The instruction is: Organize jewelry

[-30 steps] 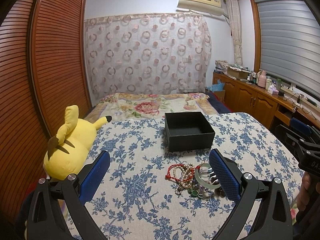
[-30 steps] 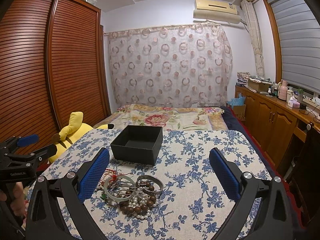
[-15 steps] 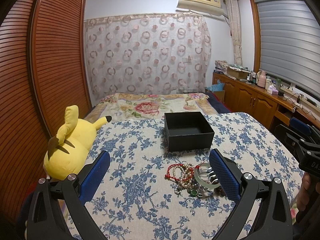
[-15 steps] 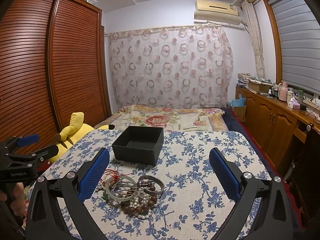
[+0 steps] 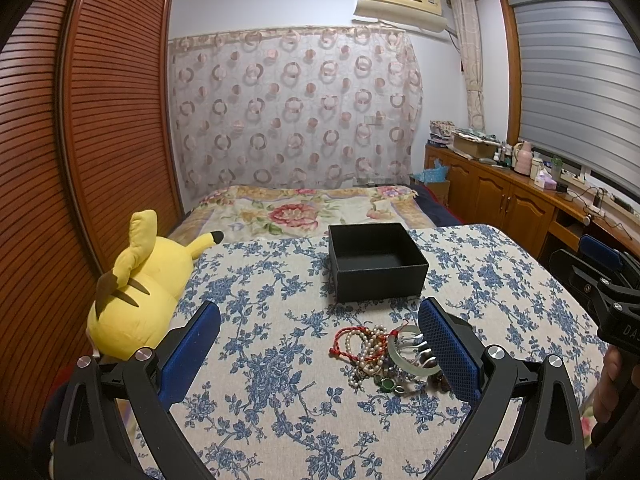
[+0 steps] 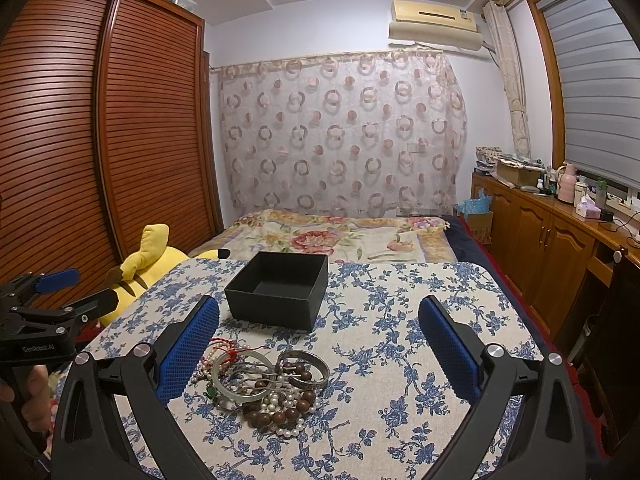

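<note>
A tangled heap of jewelry (image 6: 264,384) lies on the blue-flowered tablecloth: pearl strands, brown wooden beads, a red cord bracelet, a pale green bangle (image 5: 404,354) and a silver bangle (image 6: 304,368). Behind it stands an empty black open box (image 5: 376,262) (image 6: 278,290). My left gripper (image 5: 320,356) hovers open, its right finger partly hiding the heap (image 5: 380,350). My right gripper (image 6: 320,348) is open too, with the heap near its left finger. Neither holds anything.
A yellow plush toy (image 5: 136,292) lies at the table's left edge. A bed (image 6: 340,236) is beyond the table, a wooden wardrobe (image 6: 100,140) on the left, and a cluttered wooden sideboard (image 6: 552,216) on the right. A hand holds each gripper's handle.
The right wrist view has tilted up slightly, so the box and jewelry sit a little lower. The left gripper has barely moved. Both stay open.
</note>
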Tool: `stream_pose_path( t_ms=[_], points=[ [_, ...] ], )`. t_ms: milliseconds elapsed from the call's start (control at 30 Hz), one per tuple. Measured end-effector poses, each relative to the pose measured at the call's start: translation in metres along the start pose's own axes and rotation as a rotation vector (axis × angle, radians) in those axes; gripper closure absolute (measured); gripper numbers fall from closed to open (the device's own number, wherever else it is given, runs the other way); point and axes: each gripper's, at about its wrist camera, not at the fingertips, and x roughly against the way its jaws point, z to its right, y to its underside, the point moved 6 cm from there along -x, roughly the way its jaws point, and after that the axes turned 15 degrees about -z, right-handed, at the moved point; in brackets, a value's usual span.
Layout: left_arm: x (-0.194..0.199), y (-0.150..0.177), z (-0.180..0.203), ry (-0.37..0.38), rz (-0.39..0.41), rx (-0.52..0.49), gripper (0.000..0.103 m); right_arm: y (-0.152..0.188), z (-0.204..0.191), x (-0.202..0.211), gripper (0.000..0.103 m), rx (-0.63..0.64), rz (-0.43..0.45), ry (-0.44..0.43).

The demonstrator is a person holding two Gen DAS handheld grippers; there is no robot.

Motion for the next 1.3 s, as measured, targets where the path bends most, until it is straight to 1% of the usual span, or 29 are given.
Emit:
stream_pose_path(
  t_ms=[633, 833, 867, 933, 1033, 1100, 1200, 1300],
  points=[
    [0.0, 0.0, 0.0, 0.001, -0.002, 0.001, 0.007, -0.001, -0.001, -0.001, 0.002, 0.001, -0.002, 0.0],
    [-0.012, -0.002, -0.006, 0.015, -0.035, -0.001, 0.007, 0.001, 0.001, -0.002, 0.003, 0.016, -0.027, -0.019],
    [-0.012, 0.004, -0.005, 0.019, -0.039, -0.002, 0.007, 0.001, 0.002, -0.003, 0.004, 0.022, -0.034, -0.024],
    [-0.023, 0.007, -0.005, 0.036, -0.064, -0.006, 0.007, 0.005, 0.005, -0.011, 0.012, 0.027, -0.057, -0.03],
    [-0.036, 0.013, 0.001, 0.061, -0.095, -0.014, 0.007, 0.012, 0.008, -0.025, 0.019, 0.033, -0.092, -0.041],
    [-0.043, 0.016, 0.001, 0.075, -0.109, -0.016, 0.007, 0.017, 0.008, -0.035, 0.021, 0.038, -0.11, -0.05],
    [-0.052, 0.021, 0.003, 0.094, -0.131, -0.021, 0.007, 0.022, 0.007, -0.048, 0.026, 0.058, -0.141, -0.064],
    [-0.059, 0.025, 0.005, 0.113, -0.149, -0.025, 0.007, 0.028, 0.005, -0.061, 0.027, 0.078, -0.177, -0.086]
  ],
)
